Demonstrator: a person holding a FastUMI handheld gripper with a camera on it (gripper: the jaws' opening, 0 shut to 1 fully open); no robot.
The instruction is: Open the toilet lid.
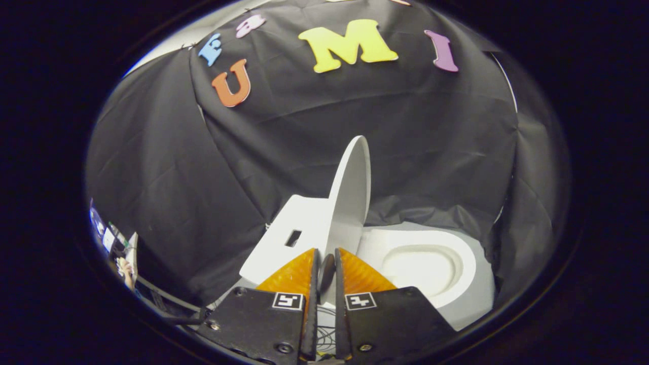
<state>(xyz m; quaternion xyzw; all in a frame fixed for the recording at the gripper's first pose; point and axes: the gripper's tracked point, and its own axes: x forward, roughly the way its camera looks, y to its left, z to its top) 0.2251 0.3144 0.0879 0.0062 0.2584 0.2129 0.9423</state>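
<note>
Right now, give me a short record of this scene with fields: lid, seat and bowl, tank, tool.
lid: toilet lid raised, standing near upright just beyond the fingers
seat and bowl: seat down, bowl opening exposed, beside the lid
tank: white tank on the other side of the lid
tool: tool nearly closed, its fingers close on either side of the lid's lower edge; contact cannot be told

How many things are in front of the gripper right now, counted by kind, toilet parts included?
Toilet lid, raised upright, its edge between the closed gripper fingers: 1
Toilet seat, down on the bowl beyond the fingers: 1
Toilet tank, beside the lid: 1
Gripper: 1
Total: 4
</note>
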